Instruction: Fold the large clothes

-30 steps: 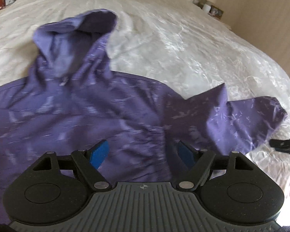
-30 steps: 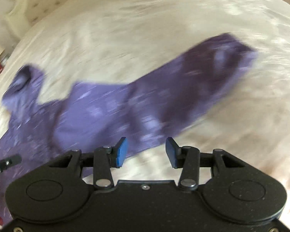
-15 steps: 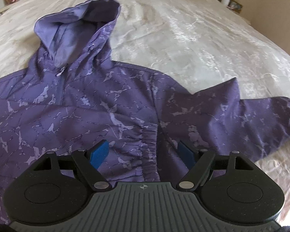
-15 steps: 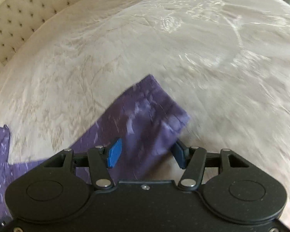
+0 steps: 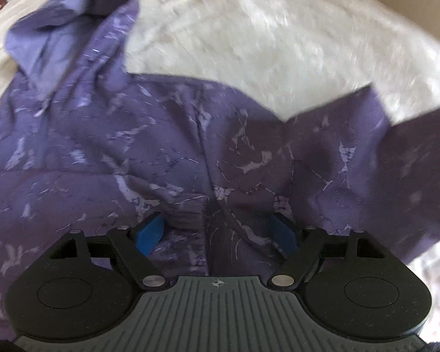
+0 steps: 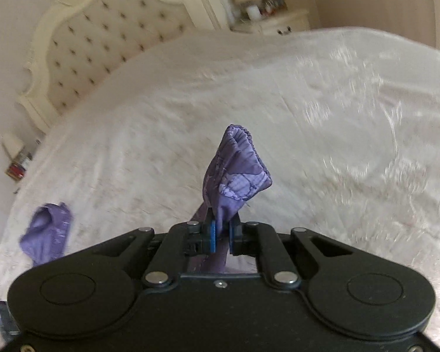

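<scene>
Right hand-held gripper (image 6: 221, 234) pinches hoodie (image 5: 161, 146) cuff (image 6: 237, 161).

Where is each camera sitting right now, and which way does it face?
Left wrist: on the left gripper, open, facing down over the hoodie spread on the bed.
Right wrist: on the right gripper, shut on the sleeve cuff, facing across the bed toward the headboard and nightstand.
Shared: both show the purple hoodie and white bedspread; the hood appears in both.
</scene>
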`<state>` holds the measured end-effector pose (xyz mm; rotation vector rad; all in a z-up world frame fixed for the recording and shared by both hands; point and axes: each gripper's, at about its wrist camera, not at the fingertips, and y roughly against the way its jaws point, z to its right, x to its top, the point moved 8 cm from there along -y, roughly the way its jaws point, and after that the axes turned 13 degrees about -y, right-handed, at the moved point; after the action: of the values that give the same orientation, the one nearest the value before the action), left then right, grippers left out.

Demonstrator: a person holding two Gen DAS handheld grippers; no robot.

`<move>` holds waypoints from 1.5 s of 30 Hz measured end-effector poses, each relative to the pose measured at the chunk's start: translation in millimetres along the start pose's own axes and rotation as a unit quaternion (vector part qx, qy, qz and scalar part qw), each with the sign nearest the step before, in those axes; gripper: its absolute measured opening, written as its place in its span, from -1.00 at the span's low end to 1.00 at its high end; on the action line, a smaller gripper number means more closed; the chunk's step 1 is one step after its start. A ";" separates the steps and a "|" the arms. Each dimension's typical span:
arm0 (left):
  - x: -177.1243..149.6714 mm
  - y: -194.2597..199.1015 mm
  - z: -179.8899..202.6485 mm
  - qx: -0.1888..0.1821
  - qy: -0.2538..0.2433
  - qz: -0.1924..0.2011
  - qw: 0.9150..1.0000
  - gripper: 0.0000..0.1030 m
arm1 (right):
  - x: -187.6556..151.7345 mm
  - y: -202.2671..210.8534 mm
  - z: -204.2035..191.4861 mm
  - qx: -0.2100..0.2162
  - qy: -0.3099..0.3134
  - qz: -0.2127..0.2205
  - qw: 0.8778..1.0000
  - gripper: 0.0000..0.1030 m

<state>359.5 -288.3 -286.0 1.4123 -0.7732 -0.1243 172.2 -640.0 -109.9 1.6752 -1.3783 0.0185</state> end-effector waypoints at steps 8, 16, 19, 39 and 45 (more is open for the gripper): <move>8.6 -29.1 0.9 0.002 -0.038 -0.034 0.999 0.98 | -10.9 19.4 -46.6 0.028 0.032 0.012 0.999 -0.72; 10.8 59.3 -59.2 -0.076 0.030 0.069 0.994 0.87 | -48.3 36.6 -140.1 0.075 0.102 0.020 0.992 -0.72; -0.6 89.2 -98.0 -0.091 0.054 0.089 0.990 0.87 | -78.1 38.3 -190.6 0.100 0.137 0.014 0.985 -0.72; -128.2 147.6 -338.5 -0.054 0.181 0.083 0.979 0.87 | -382.0 -65.4 -419.1 0.206 0.284 -0.164 0.922 -0.50; -132.3 144.3 -343.4 -0.068 0.183 0.085 0.977 0.87 | -406.7 -53.6 -405.0 0.188 0.280 -0.185 0.923 -0.04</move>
<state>396.2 94.6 -195.4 1.1882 -0.5642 0.2075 272.1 -72.8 -133.2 2.0160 -0.6403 0.5336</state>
